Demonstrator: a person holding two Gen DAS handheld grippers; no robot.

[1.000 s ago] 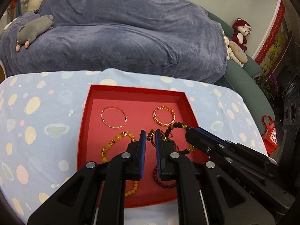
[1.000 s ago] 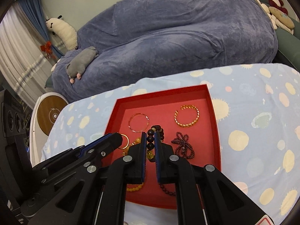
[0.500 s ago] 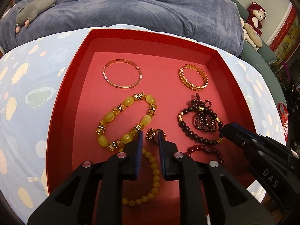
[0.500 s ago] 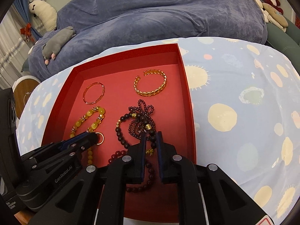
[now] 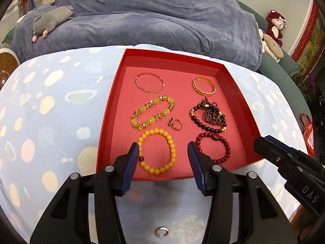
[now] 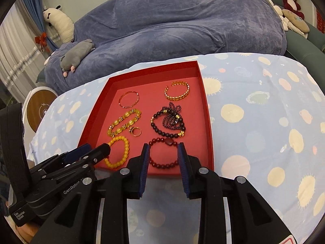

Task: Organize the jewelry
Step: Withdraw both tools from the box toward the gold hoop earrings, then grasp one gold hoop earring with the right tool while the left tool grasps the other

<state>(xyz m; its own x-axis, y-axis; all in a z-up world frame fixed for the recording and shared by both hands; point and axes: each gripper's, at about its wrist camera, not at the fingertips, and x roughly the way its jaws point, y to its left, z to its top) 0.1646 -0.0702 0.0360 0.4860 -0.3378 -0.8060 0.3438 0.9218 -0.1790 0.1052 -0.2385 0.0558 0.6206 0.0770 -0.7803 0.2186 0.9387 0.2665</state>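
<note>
hovering left gripper (image 5: 163,149) above near edge of shallow red cardboard tray (image 5: 110,109), fingers spread, empty; right gripper (image 6: 163,149) alongside, likewise spread; gold ring (image 5: 175,123), bracelets inside tray.

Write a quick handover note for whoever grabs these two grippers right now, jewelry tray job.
Left gripper: open, empty, above the yellow bead bracelet.
Right gripper: open, empty, above the dark red bead bracelet.
Red tray holds two gold bangles at the far end, a chunky yellow stone bracelet, a gold ring, and a black bead bracelet overlapping a small purple bead strand.
Done: most pieces lie apart.
Left: probably separate that overlapping pair; a silver ring lies outside on the cloth.
</note>
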